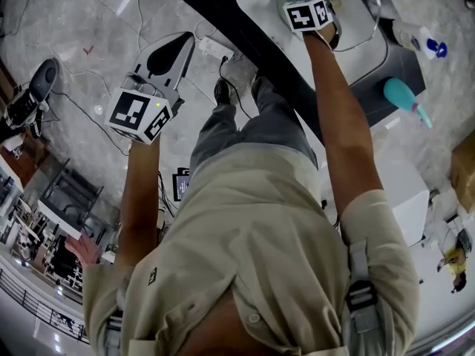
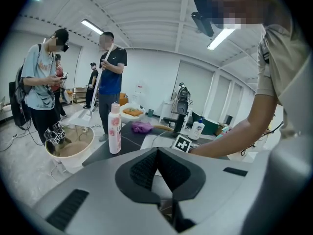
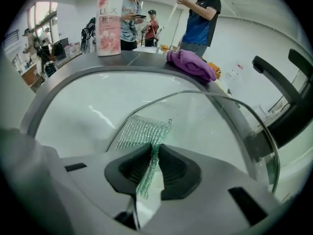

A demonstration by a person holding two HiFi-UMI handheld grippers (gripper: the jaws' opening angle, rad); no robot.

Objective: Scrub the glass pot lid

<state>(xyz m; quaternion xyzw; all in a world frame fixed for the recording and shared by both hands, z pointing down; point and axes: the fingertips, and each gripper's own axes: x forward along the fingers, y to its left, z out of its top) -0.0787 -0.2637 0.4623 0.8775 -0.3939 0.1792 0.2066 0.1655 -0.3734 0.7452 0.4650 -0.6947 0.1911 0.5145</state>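
A wide white room with ceiling strip lights and a pale marble floor surrounds the dark table. On it sits a white basin holding the glass pot lid. A purple cloth and a pink bottle stand beyond. The right claw pinches a green mesh scrub cloth against the lid. The left claw is closed on nothing and held off the table.

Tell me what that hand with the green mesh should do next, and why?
Probably sweep the right gripper sideways across the glass lid: its jaws are shut on the green mesh scrubber, which seems to lie on only one patch of the glass, leaving most of the lid uncovered.
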